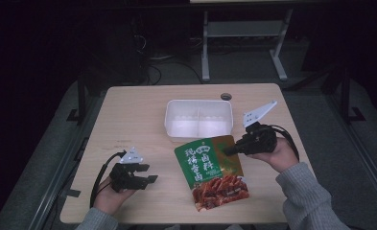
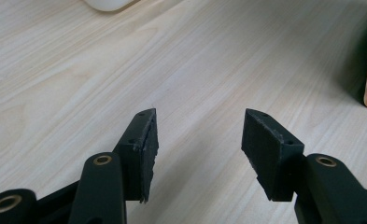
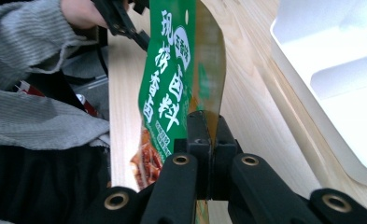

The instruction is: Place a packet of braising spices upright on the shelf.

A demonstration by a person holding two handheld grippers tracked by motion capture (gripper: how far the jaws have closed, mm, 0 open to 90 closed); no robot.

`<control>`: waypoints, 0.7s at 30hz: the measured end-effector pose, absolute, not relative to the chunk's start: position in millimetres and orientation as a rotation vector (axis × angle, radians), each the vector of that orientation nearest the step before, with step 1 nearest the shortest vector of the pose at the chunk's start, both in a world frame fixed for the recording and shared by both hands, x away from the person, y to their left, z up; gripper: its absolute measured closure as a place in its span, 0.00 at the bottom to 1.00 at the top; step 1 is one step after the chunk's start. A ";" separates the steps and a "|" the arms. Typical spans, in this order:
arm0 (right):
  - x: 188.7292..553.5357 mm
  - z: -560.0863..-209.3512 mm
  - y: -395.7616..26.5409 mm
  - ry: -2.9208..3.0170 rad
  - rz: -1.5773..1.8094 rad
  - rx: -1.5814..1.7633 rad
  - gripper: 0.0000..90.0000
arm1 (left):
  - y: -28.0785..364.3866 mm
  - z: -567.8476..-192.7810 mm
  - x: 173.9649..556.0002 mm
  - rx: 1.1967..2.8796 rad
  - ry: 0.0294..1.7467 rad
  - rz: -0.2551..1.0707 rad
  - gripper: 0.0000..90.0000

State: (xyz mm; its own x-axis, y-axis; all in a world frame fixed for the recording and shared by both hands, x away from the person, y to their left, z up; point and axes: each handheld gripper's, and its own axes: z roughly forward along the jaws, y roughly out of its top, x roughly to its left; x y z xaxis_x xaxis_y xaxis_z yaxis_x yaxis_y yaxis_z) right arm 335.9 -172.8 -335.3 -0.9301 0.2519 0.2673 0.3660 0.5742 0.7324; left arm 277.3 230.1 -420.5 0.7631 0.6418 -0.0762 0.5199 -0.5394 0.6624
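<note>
Green foil pouch (image 1: 212, 171) was held at its edge by the right gripper (image 1: 230, 150).

The pouch lay near the middle of the wooden table (image 1: 128, 115), at six o'clock from the white tray (image 1: 198, 118). It was judged light, thin, floppy and slick, so a flat sealed margin seemed the best hold. The right jaws were clamped on it; the left gripper (image 1: 150, 178), at nine o'clock from the pouch, was spread wide and empty.
</note>
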 end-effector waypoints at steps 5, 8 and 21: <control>326.0 -321.3 -177.3 -2.672 -1.339 -0.481 1.00 | 233.4 -422.2 277.7 2.256 0.879 0.223 0.49; 322.4 -315.2 -177.3 -2.689 -1.349 -0.453 1.00 | 234.4 -421.7 277.6 2.254 0.883 0.226 0.49; 317.1 -284.1 -174.9 -2.736 -1.390 -0.460 1.00 | 240.2 -422.3 276.1 2.238 0.894 0.233 0.47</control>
